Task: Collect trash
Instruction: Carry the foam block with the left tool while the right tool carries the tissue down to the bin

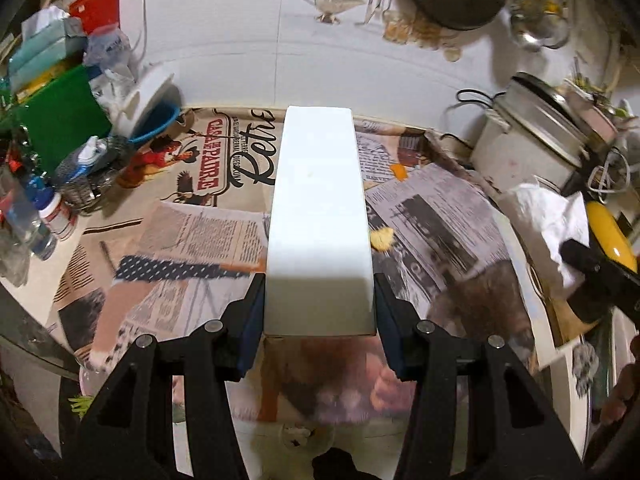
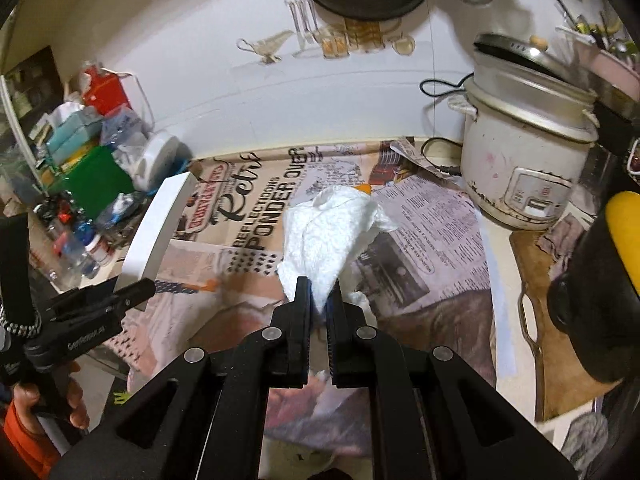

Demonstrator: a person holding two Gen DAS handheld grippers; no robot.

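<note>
Two tools, each clamping trash: left tool (image 1: 320,316) on white box (image 1: 320,216), right tool (image 2: 318,300) on crumpled tissue (image 2: 332,236)

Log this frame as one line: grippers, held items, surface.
left gripper: shut on white box | right gripper: shut on paper towel | both lifted over newspaper | rice cooker right

- The newspaper (image 2: 420,220) lies open mid-surface, bare except for small scraps.
- Left of it crowd bottles (image 1: 44,216) and boxes (image 1: 60,128).
- Right of it stands the rice cooker (image 2: 524,152).
</note>
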